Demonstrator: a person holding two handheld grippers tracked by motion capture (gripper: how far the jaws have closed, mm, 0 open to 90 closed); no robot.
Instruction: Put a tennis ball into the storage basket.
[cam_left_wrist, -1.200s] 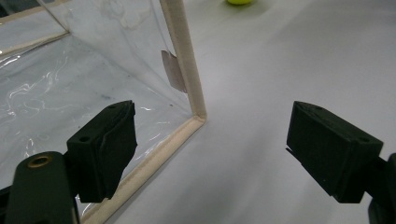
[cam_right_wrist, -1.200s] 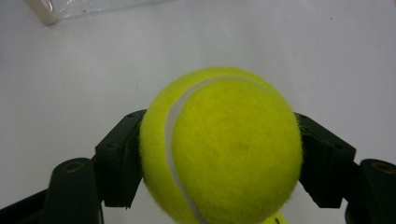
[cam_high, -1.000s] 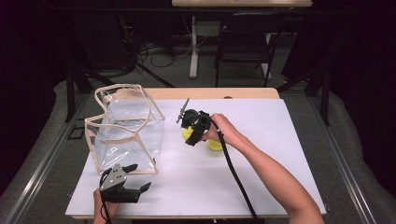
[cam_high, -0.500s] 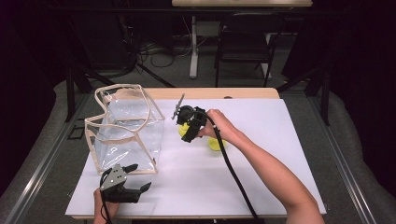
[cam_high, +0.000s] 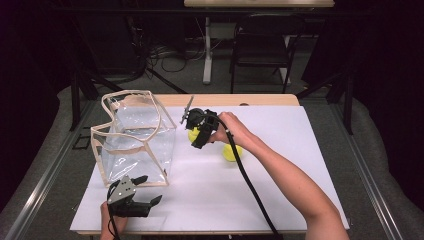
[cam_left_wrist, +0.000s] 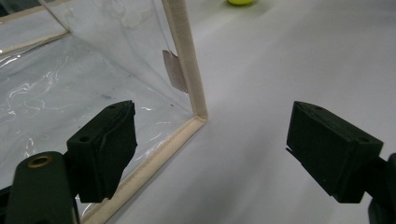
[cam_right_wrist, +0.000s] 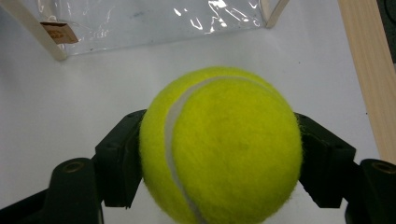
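Observation:
A yellow tennis ball (cam_right_wrist: 219, 144) is clamped between the two black jaws of my right gripper (cam_right_wrist: 219, 157), which is shut on it. From above, that gripper (cam_high: 196, 136) holds the ball (cam_high: 192, 134) above the white table cover, just right of a clear plastic bag (cam_high: 135, 137) with beige trim that stands open-topped. A second tennis ball (cam_high: 231, 152) lies on the cover under the right wrist. My left gripper (cam_high: 150, 190) rests at the front edge by the bag's near corner, open. Its jaws (cam_left_wrist: 210, 140) stand wide with nothing between them, and the bag's corner seam (cam_left_wrist: 187, 84) is just ahead.
The white cover (cam_high: 285, 185) has bare room on its right half and front. A strip of wooden tabletop (cam_high: 250, 100) shows along the far edge. A chair (cam_high: 260, 45) and stand legs sit on the floor beyond the table. The right gripper's cable (cam_high: 250, 185) trails across the cover.
My right gripper, with the ball still in it, has risen and shifted left toward the bag. The second ball now shows more clearly. The left gripper has not moved.

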